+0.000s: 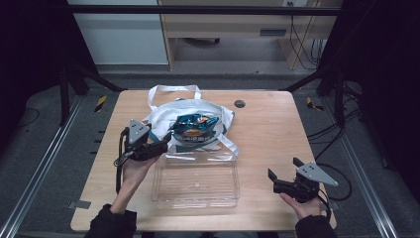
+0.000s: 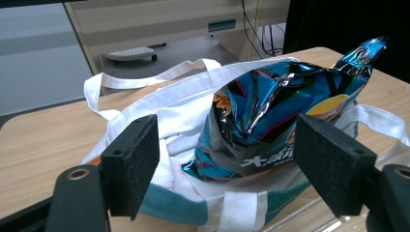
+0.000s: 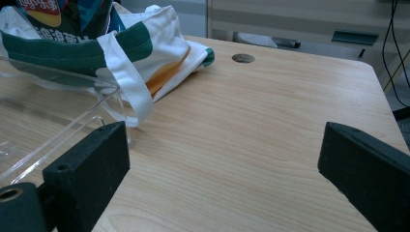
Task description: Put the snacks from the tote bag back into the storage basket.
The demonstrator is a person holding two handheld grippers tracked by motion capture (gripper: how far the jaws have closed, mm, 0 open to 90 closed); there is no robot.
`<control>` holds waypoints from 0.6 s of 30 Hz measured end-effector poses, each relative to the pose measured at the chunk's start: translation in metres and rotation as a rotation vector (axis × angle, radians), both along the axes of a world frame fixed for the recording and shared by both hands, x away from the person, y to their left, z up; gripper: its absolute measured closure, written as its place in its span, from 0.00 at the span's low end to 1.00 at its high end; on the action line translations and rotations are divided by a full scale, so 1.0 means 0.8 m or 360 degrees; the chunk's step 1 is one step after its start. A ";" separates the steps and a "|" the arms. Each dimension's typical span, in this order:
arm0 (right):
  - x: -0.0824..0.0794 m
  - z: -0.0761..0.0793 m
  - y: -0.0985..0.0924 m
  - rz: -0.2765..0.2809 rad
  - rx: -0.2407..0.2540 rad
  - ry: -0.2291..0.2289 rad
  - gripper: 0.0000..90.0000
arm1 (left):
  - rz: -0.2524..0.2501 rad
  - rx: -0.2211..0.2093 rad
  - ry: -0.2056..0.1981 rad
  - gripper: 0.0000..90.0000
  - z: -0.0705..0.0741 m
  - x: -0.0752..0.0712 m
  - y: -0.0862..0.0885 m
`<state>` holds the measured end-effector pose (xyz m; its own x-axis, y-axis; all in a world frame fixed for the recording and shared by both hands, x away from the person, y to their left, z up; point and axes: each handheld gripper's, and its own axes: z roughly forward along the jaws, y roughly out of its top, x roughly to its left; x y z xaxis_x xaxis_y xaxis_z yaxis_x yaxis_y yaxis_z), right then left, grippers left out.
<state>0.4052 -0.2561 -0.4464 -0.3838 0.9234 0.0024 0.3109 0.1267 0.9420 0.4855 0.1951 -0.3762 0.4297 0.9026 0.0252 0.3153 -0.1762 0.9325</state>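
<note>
The left gripper (image 1: 161, 147) sits at the near-left edge of the white cloth tote bag with green trim (image 1: 163, 116), its two black jaws spread wide with nothing between them; in the left gripper view they frame the shiny blue foil snack bag (image 2: 270, 121) without touching it. That snack bag stands half out of the tote's mouth, its crimped top tilted up and away (the printing on it is too small to read in full). The right gripper (image 1: 271, 179) rests low over the light wooden table (image 1: 267, 129) near its front right corner, well apart from the bag, and its jaws too stand wide with only bare wood between them. Just in front of the tote lies a clear plastic rectangular tray (image 1: 195, 184), empty. Judging from this, the work is at its start: the snack bag is not yet gripped, and lifting it out of the tote, probably into the tray, is all left to do.
</note>
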 end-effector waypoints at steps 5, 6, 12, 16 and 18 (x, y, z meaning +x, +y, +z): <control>0.001 0.000 0.000 -0.0001 0.0002 0.0005 0.05 | -0.0016 -0.0003 -0.0001 0.29 0.001 0.007 -0.005; 0.001 0.000 0.000 -0.0003 0.0001 0.0005 0.05 | -0.0020 0.0011 -0.0002 0.29 0.002 0.009 -0.006; 0.001 0.000 0.000 -0.0002 0.0001 0.0003 0.05 | -0.0030 0.0006 0.0009 0.31 0.001 0.019 -0.012; 0.001 0.000 0.000 0.0001 0.0001 0.0004 0.05 | -0.0045 0.0026 0.0035 0.33 -0.004 0.026 -0.016; 0.002 0.000 0.000 0.0004 0.0002 0.0005 0.05 | -0.0057 0.0041 0.0041 0.34 -0.007 0.028 -0.018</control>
<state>0.4067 -0.2557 -0.4463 -0.3859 0.9225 0.0049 0.3138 0.1262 0.9411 0.5079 0.1808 -0.3814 0.4623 0.8860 0.0368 0.3321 -0.2115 0.9192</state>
